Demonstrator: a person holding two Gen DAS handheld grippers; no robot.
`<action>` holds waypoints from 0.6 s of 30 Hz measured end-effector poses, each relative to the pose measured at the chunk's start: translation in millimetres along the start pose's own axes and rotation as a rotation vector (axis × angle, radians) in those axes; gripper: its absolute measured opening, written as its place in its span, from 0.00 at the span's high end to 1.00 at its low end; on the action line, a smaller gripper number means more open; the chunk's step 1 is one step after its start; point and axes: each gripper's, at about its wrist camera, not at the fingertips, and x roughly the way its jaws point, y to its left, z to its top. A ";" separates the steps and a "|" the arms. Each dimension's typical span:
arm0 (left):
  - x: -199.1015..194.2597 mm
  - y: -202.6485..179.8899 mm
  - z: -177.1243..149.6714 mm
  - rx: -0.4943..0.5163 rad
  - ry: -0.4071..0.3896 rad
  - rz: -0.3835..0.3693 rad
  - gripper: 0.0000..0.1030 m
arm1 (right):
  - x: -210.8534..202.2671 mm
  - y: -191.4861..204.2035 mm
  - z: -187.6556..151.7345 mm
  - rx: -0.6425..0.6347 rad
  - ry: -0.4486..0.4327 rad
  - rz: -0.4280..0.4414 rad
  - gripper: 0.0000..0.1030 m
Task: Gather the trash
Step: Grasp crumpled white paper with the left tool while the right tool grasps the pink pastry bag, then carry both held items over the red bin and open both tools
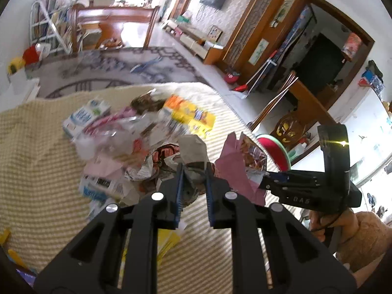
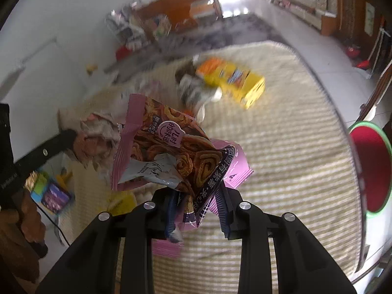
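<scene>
My left gripper (image 1: 193,174) is shut on a crumpled grey-brown wrapper (image 1: 192,150), held just above the trash pile (image 1: 127,147) on the cream mat (image 1: 36,147). To its right, my right gripper (image 1: 263,182) grips a pink snack bag (image 1: 235,169). In the right wrist view that pink snack bag (image 2: 171,152) with brown pastry pictures stands up between the blue pads of the right gripper (image 2: 198,196), which is shut on its lower end. At the left of that view the left gripper (image 2: 71,136) shows, with the crumpled wrapper (image 2: 98,132) in it.
A yellow box (image 2: 242,84) and a blue-and-white carton (image 1: 83,117) lie among the loose wrappers. A red bin with a green rim (image 2: 372,169) stands off the mat's right edge. A person's hand (image 1: 343,223) holds the right gripper. Furniture lines the far walls.
</scene>
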 end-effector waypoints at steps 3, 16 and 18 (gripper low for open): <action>9.2 -15.1 10.9 0.004 -0.009 -0.014 0.85 | -13.4 -9.1 8.0 0.031 -0.048 0.001 0.73; 97.8 -117.2 48.5 0.055 0.019 -0.072 0.85 | -74.4 -139.6 16.1 0.212 -0.160 -0.108 0.71; 117.3 -140.0 52.6 0.073 0.031 -0.092 0.85 | -86.4 -170.7 13.4 0.256 -0.174 -0.140 0.71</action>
